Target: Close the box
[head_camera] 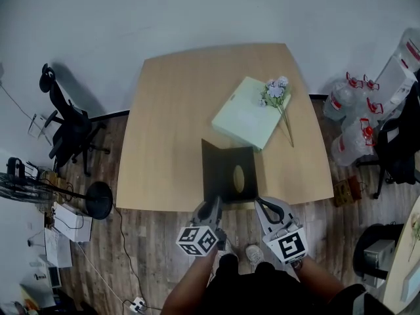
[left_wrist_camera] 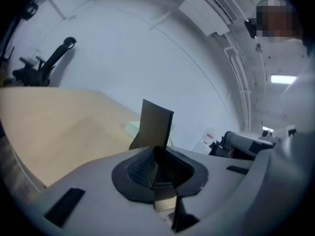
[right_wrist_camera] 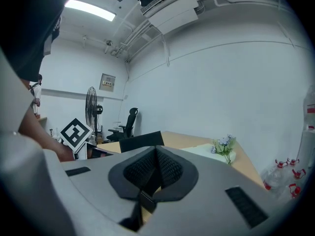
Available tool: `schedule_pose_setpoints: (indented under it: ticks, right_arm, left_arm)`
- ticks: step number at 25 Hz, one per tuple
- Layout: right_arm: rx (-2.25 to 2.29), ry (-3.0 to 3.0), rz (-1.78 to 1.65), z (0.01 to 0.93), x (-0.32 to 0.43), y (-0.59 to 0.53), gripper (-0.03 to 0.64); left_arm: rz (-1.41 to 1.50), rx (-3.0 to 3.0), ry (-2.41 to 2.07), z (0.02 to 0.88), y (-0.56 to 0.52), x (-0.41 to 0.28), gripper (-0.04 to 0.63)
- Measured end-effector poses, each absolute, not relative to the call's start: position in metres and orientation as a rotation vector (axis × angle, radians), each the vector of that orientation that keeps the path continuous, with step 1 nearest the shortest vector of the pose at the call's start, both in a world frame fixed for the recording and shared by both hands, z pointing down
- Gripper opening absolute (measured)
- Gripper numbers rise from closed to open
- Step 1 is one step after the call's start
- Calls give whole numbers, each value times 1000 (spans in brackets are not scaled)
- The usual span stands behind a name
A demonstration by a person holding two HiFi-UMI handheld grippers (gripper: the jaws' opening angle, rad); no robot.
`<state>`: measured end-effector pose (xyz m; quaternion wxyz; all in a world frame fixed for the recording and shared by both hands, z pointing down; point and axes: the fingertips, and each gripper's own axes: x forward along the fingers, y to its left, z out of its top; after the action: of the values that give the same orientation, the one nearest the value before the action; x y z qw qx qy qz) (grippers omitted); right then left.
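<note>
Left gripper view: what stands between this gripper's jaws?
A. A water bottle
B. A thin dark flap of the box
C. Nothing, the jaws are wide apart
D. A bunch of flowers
B: the left gripper has its jaws clamped on the dark flap, which rises upright beyond them; in the head view the flowers lie farther up the table, against the pale green box.
</note>
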<state>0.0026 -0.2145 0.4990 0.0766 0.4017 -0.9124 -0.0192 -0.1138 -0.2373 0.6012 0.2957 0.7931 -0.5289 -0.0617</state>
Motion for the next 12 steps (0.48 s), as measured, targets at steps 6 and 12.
schedule_pose_setpoints:
  ticks: [6, 12]
  right_arm:
    - [1230, -2727, -57, 494, 10, -211, 14]
    - [1300, -2724, -56, 487, 26, -205, 14]
  left_arm:
    - [101, 2302, -1447, 594, -236, -92, 86]
    - [159, 2405, -1356, 594, -232, -66, 139]
